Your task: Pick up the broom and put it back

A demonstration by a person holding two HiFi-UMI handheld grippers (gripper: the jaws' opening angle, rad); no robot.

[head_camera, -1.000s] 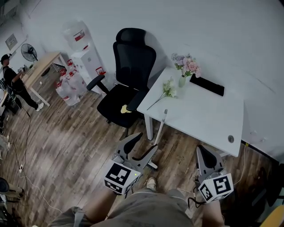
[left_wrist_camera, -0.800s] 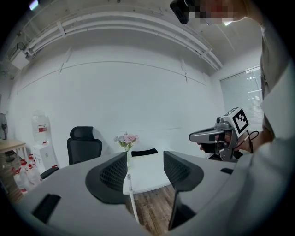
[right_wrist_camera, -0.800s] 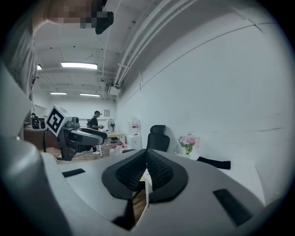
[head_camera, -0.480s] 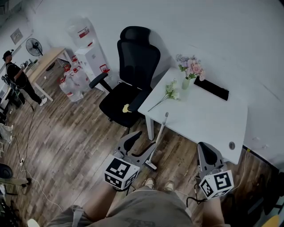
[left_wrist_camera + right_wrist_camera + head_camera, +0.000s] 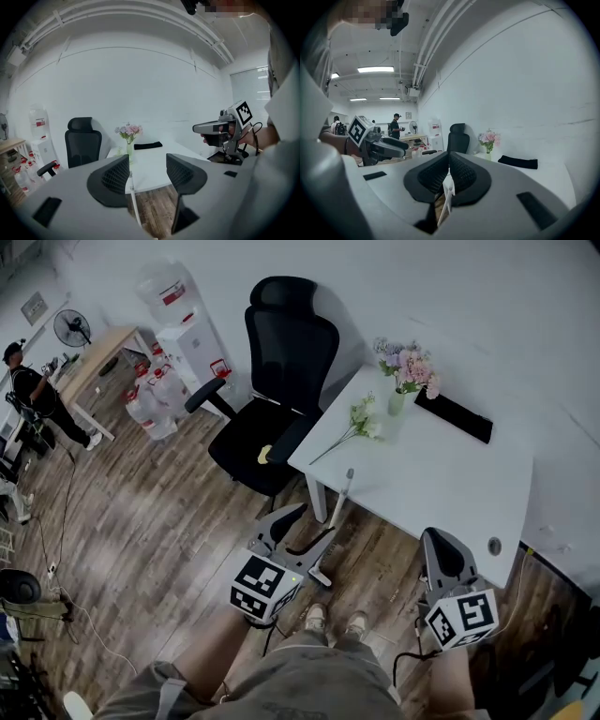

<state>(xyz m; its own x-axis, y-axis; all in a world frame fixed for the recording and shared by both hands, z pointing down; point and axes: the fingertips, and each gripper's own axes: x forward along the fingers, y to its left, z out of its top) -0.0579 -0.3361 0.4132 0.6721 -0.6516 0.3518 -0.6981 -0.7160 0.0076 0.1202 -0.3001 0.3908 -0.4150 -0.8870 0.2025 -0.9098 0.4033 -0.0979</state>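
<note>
The broom [image 5: 337, 510] has a thin white handle that leans against the front edge of the white table [image 5: 441, 484]; its head [image 5: 319, 576] rests on the wood floor. My left gripper [image 5: 309, 529] is open just in front of the lower handle, without touching it. In the left gripper view the broom handle [image 5: 134, 202] shows in the gap between the jaws of the left gripper [image 5: 147, 171]. My right gripper [image 5: 441, 557] is shut and holds nothing, near the table's front right. In the right gripper view the right gripper [image 5: 449, 165] has its pads together.
A black office chair [image 5: 277, 381] stands left of the table. On the table are a vase of flowers [image 5: 405, 371], a loose flower stem [image 5: 352, 432] and a black pad [image 5: 454, 416]. Water bottles and a dispenser [image 5: 178, 329] stand by the wall. A person [image 5: 37, 399] stands far left.
The head view has shifted a little. The left gripper has edged slightly right and nearer the broom handle. Both grippers keep their states.
</note>
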